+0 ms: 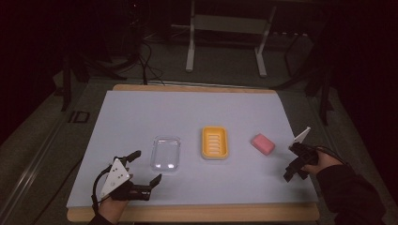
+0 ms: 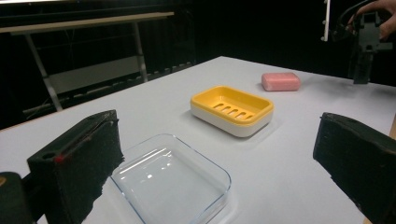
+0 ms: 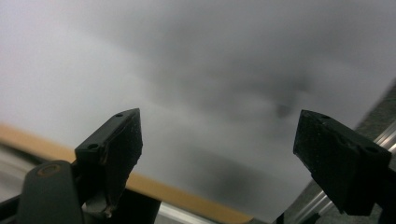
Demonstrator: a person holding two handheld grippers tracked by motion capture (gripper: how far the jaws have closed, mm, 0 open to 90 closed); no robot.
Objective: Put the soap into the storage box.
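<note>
Where grippers hover: one soap (image 1: 263,144), two dishes (image 1: 215,142).

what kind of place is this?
Likely a lab data-collection bench: dark room, a white-covered table, hand-held grippers, left and right, and staged props: soap, yellow soap dish, clear lid.

On the table (image 1: 141,112), the tray (image 1: 165,153) lies at ten o'clock from my left gripper (image 1: 144,167). The dish (image 1: 215,143) sits at three o'clock of the tray, the soap (image 1: 263,144) at three o'clock of the dish. My right gripper (image 1: 292,174) hangs at five o'clock of the soap.
</note>
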